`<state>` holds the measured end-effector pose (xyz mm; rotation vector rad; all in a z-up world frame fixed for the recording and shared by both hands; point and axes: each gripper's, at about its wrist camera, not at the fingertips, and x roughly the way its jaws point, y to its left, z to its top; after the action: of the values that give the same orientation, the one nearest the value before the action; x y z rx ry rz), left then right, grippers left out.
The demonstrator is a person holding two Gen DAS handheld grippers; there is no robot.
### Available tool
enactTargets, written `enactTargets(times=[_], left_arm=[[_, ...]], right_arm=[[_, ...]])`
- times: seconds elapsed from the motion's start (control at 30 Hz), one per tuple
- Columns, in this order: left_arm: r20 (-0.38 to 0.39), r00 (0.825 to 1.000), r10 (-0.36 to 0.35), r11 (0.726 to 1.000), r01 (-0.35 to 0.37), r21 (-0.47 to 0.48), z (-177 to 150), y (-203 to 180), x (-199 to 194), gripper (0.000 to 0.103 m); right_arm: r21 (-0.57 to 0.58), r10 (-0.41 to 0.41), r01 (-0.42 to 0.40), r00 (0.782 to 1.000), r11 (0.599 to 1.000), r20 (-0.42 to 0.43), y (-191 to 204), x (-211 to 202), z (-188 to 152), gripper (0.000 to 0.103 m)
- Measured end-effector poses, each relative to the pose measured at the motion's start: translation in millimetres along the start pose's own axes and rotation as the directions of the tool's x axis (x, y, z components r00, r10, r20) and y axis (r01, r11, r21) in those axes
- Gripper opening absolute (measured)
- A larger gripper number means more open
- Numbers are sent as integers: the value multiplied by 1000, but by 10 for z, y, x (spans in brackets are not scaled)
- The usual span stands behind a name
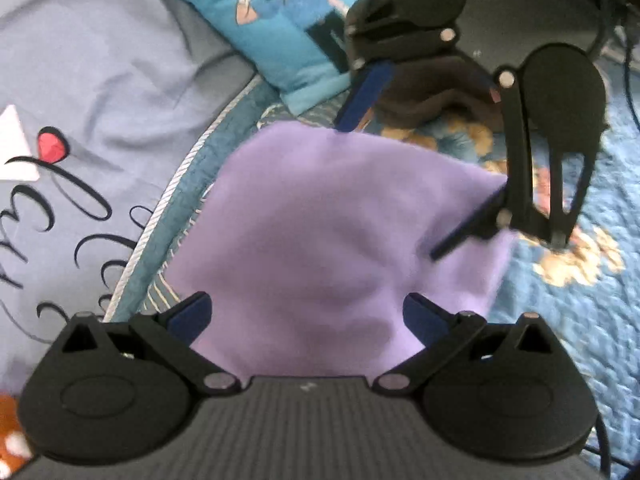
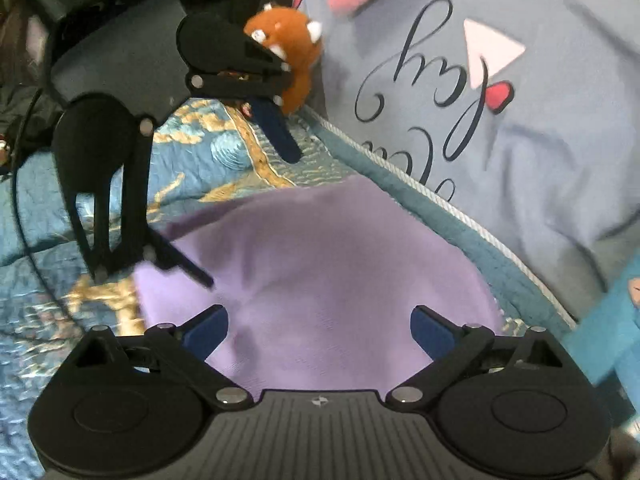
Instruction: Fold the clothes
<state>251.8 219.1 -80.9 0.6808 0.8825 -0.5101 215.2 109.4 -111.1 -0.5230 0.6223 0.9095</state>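
Left gripper (image 1: pixel 308 316) seen at lower centre of left wrist view, jaws spread wide, nothing clamped; purple cloth (image 1: pixel 336 240) spread just beyond fingertips on blue floral quilt (image 1: pixel 568 320). Right gripper (image 2: pixel 320 326) likewise splayed at lower centre of right wrist view, nothing held, same cloth ahead. Farther off, grey lettered bedding (image 1: pixel 100 60) and cartoon pillow (image 1: pixel 280 28) noted. Orange plush (image 2: pixel 292 48) partly hidden behind opposite gripper. Edges blurred.
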Motion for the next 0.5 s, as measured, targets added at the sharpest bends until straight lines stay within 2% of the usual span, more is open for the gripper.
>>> enactTargets(times=[0.07, 0.13, 0.2, 0.23, 0.3, 0.33, 0.37, 0.43, 0.5], left_arm=[[-28, 1000, -6, 1000, 5, -12, -113, -60, -17, 103], [-114, 993, 7, 1000, -8, -6, -237, -157, 130, 103], [-215, 976, 39, 999, -35, 19, -343, -266, 377, 103], [-244, 968, 53, 999, -48, 24, -380, -307, 456, 103], [-243, 967, 73, 997, -72, 10, -404, -351, 487, 103], [-243, 967, 83, 996, -84, 4, -416, -374, 503, 103], [-237, 968, 86, 996, -91, -10, -418, -376, 480, 103], [-210, 975, 72, 995, -86, -58, -396, -327, 328, 103], [-192, 977, 89, 989, -109, -97, -362, -296, 172, 103]], right_arm=[[-4, 8, -8, 1000, 1000, -24, 101, -19, -99, 101], [-1, -12, 12, 993, 1000, -115, 197, 123, -224, 101], [-27, -73, 69, 974, 997, -216, 333, 312, -389, 103], [-3, -85, 86, 971, 996, -225, 350, 334, -456, 103], [88, -80, 102, 973, 991, -218, 303, 309, -541, 103], [149, -63, 96, 975, 984, -212, 249, 259, -559, 101], [192, -48, 86, 979, 978, -196, 211, 196, -578, 94], [226, -59, 94, 986, 970, -158, 208, -4, -611, 95], [231, -96, 127, 985, 965, -141, 250, -198, -622, 95]])
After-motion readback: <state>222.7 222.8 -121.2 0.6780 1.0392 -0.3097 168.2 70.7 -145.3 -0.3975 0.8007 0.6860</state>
